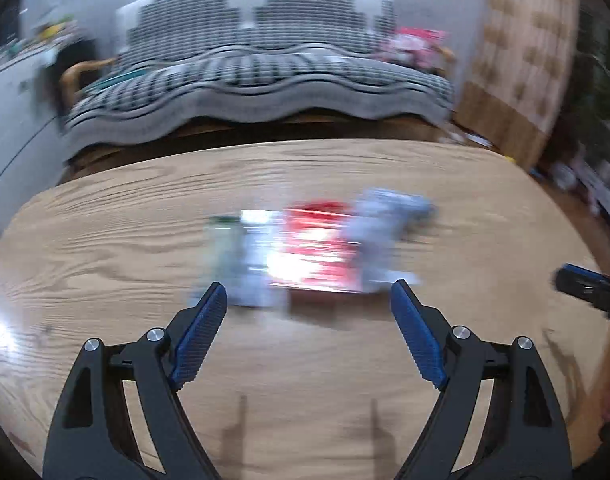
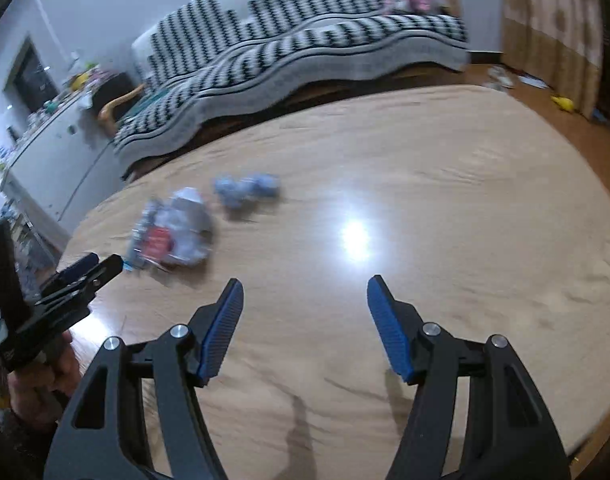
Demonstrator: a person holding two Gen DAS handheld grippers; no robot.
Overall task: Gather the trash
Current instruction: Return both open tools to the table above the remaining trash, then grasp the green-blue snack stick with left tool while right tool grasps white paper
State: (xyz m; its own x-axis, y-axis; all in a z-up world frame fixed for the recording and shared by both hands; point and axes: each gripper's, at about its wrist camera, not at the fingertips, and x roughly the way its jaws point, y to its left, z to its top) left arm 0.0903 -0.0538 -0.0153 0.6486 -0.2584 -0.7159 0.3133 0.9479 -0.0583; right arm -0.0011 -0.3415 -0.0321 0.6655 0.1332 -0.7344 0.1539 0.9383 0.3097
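A: Counting two trash pieces on the wooden table [image 2: 445, 184]: a red-and-silver wrapper [image 2: 173, 236] and a blue wad [image 2: 245, 190]

B: Direction too blurred. Left gripper [image 1: 307, 294] and right gripper [image 2: 303, 290] spread, empty

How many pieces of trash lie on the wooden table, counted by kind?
Both views are blurred, so this is the best reading:
Red and silver wrapper: 1
Pale blue crumpled paper: 1
Total on the table: 2
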